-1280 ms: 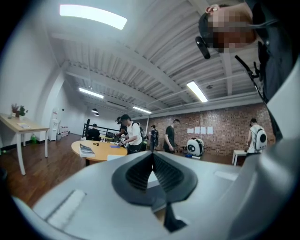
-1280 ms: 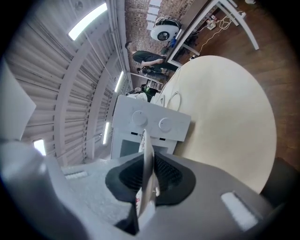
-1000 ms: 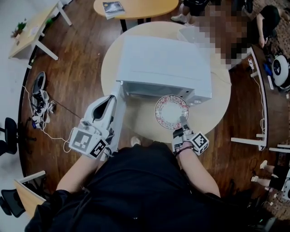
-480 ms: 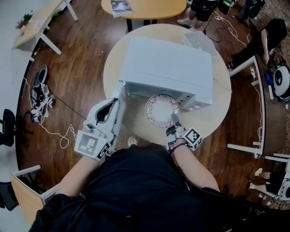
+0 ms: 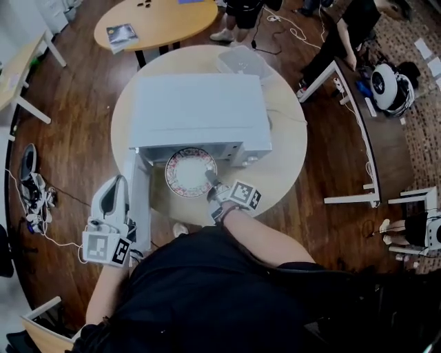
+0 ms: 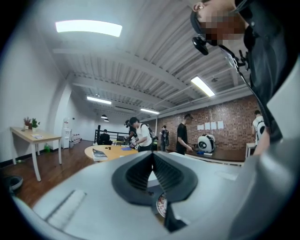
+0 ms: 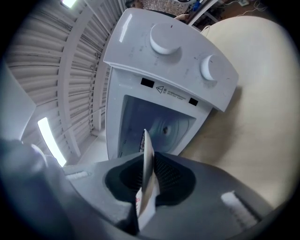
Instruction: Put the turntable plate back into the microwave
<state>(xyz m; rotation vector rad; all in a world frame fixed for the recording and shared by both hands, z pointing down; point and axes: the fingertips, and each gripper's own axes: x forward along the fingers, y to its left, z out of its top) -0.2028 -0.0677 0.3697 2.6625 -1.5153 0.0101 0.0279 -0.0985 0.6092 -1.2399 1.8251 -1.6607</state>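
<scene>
The round turntable plate (image 5: 189, 172), white with a red patterned rim, hangs level just in front of the white microwave (image 5: 200, 110). Its far edge lies under the front of the open cavity (image 7: 157, 129). My right gripper (image 5: 209, 182) is shut on the plate's near rim. In the right gripper view the plate (image 7: 146, 164) stands edge-on between the pads. The microwave door (image 5: 140, 200) swings out to the left. My left gripper (image 5: 118, 183) hovers beside that door, shut with nothing in it. The left gripper (image 6: 152, 157) points level across the room.
The microwave stands on a round beige table (image 5: 293, 148), with a clear container (image 5: 241, 62) behind it. Two knobs (image 7: 165, 37) sit on its control panel. A second round table (image 5: 148, 21) with a book, several people and a side desk (image 5: 351, 103) surround the spot.
My right gripper has carried the plate forward, from over the open table to the mouth of the microwave. The left gripper has stayed beside the open door.
</scene>
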